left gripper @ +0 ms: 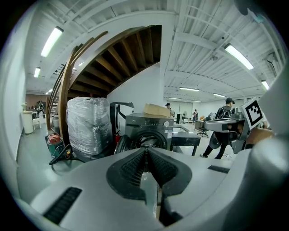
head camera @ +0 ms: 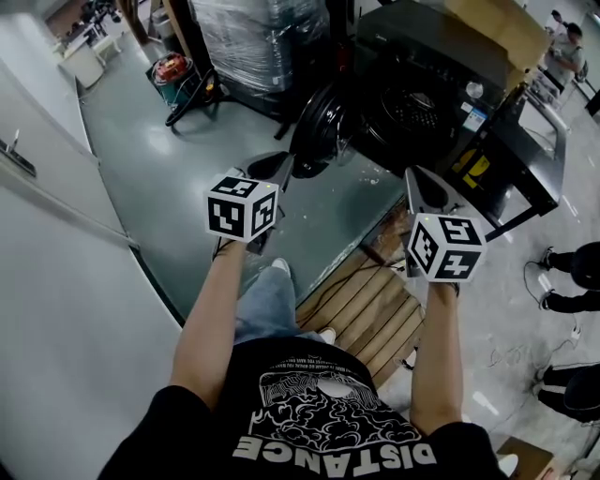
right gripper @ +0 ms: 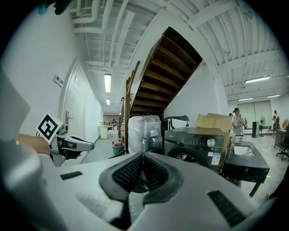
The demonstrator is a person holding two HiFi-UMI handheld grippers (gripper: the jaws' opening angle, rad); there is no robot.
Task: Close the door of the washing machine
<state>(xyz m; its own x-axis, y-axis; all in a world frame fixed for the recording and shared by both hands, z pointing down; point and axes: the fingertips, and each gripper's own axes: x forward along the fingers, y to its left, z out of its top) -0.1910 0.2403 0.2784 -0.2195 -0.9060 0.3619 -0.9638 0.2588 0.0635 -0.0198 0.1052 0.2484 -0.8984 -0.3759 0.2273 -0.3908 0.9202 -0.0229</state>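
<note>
Washing machine (head camera: 422, 103): dark grey front-loader, drum opening exposed, ahead of both grippers, well apart. Door (head camera: 322, 127): round, dark, swung open, fwd of left gripper (head camera: 270, 169). Left gripper, right gripper (head camera: 427, 187): jaws together, empty.

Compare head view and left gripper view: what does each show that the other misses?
Head view only: the wooden pallet by the person's feet and the black T-shirt. Left gripper view only: the staircase underside and ceiling lights. Both: the washing machine with its door open, the plastic-wrapped stack and the cardboard box.
</note>
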